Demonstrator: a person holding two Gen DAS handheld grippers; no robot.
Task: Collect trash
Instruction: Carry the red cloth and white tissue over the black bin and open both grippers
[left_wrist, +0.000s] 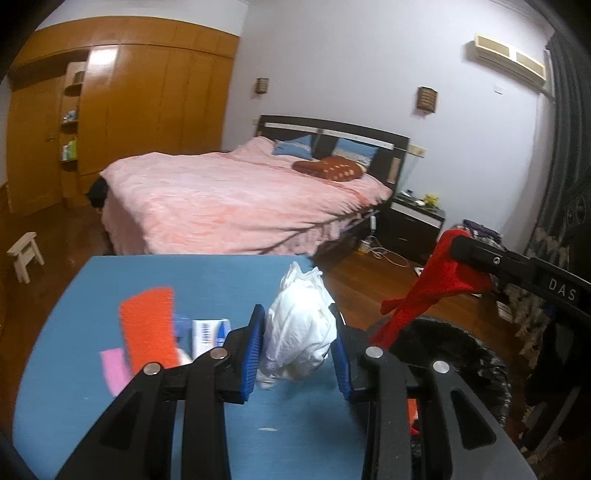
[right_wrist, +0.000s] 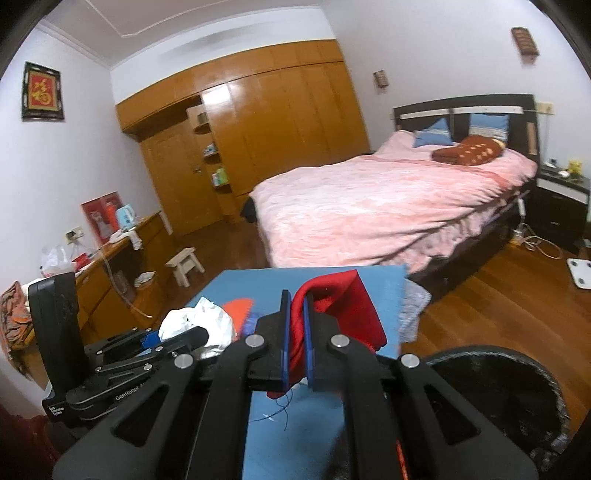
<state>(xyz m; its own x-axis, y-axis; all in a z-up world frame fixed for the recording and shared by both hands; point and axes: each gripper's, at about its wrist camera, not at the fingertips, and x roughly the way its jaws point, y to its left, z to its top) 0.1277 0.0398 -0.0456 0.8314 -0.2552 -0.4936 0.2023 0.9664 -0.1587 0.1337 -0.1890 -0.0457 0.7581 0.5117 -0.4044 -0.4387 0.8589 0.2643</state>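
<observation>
- left gripper (left_wrist: 297, 349) clamped on crumpled white paper wad (left_wrist: 301, 332); wad sits between the blue pads (left_wrist: 253, 354), bulging up and forward past the fingertips, held above the blue table (left_wrist: 184, 273)
- wad's long axis roughly upright, top peak leaning slightly away from the camera
- right gripper (right_wrist: 296, 334) squeezed fully together on red cloth (right_wrist: 343, 314); fabric pinched between pads, the rest fanning out forward and right, loose threads hanging below the jaws
- in the left wrist view the red cloth drapes down from the right gripper's tip as a long strip, running diagonally down-left, over the black bin (left_wrist: 461, 354)
- black bin at right of table, just beside its edge, rim frayed-looking
- on table left of wad: orange flat item (left_wrist: 147, 328), pink piece (left_wrist: 116, 369), white-blue box (left_wrist: 210, 332), print blurred, unreadable
- readable text: "DAS" on right gripper body, "GenRobot" on left gripper body; small label beside it too tiny to read
- background: pink bed (left_wrist: 236, 199), wooden wardrobe (left_wrist: 147, 103)
</observation>
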